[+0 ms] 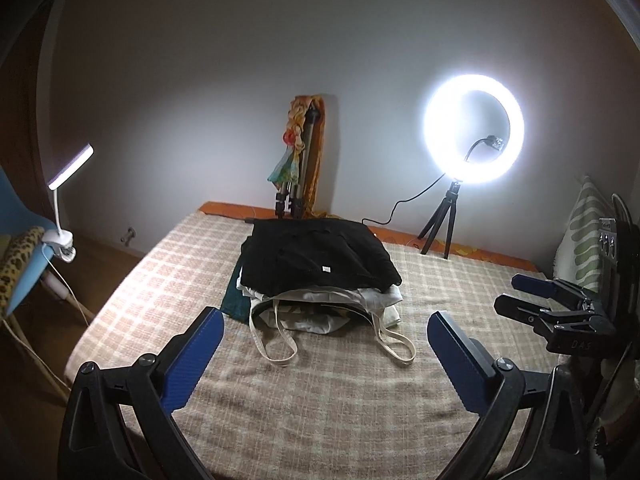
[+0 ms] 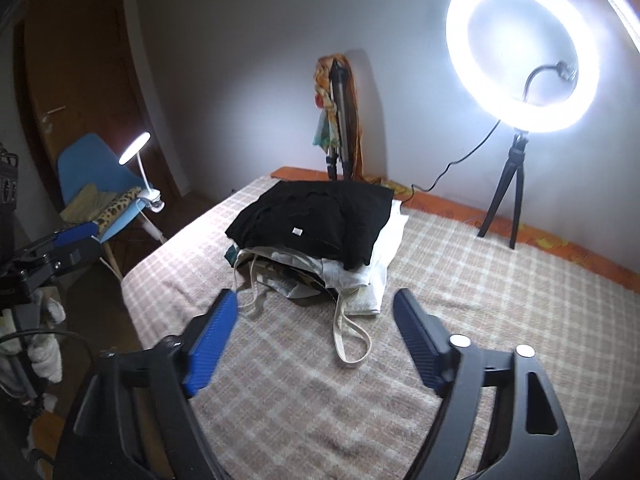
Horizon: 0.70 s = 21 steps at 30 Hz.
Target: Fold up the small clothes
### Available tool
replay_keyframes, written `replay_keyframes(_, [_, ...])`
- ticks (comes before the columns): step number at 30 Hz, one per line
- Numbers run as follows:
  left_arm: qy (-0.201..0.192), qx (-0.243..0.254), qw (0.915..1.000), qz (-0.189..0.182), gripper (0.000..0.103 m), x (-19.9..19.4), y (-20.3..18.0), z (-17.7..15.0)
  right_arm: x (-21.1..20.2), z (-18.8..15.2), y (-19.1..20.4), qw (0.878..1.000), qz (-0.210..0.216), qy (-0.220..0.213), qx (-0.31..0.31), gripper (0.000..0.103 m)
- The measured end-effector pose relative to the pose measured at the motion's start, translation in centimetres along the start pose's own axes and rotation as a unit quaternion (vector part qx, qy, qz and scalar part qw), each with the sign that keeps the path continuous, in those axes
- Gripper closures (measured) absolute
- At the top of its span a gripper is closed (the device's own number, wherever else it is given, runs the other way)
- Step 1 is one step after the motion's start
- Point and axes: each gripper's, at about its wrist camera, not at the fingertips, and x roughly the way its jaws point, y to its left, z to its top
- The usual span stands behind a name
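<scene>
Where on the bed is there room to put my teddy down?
Bare blanket lies in front of the clothes pile, and between the pile and the ring light. The middle is crowded: the pile's tote straps spill forward.

The left wrist view looks forward and downward between its own blue-padded fingers (image 1: 200,360) over the checked beige blanket (image 1: 320,420), facing the grey wall, with the stack of folded clothes topped by a black garment (image 1: 316,256) near and centred. The right wrist view faces the same way from further right and closer to the glowing white ring light on a small black tripod (image 2: 520,52). Both share the stack, the ring light and the white clip-on desk lamp (image 2: 136,148); each catches the other gripper at its edge.
</scene>
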Motion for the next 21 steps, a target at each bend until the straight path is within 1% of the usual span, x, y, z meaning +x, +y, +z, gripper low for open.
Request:
replay_keyframes(4, [-0.017,0.01,0.9995,0.024,0.0,-1.3,-0.7,-0.4,-1.0,-0.2,0.8,1.0,-0.024,-0.015,-0.009,0.02])
replay_keyframes(7, [-0.02,0.015,0.9992,0.031,0.0,-1.8,-1.1,-0.8,-1.7,-0.4,1.7,0.998,-0.045,-0.027,-0.02,0.017])
replay_keyframes(9, [-0.015,0.018,0.999,0.038,0.0,-1.8,-1.3,-1.0,-2.1,-0.6,2.2,0.997,-0.058,-0.034,-0.026,0.015])
replay_keyframes(11, [-0.009,0.018,0.9987,0.047,0.0,-1.8,-1.5,-1.2,-2.3,-0.9,2.7,0.997,-0.065,-0.039,-0.03,0.015])
replay_keyframes(17, [0.013,0.014,0.998,0.06,0.0,-1.4,-1.9,-2.2,-3.1,-1.6,4.0,0.995,-0.08,-0.049,-0.036,0.014])
replay_keyframes(21, [0.021,0.004,0.9982,0.057,0.0,-1.4,-1.9,-2.6,-3.5,-2.0,5.0,0.994,-0.094,-0.046,-0.044,0.014])
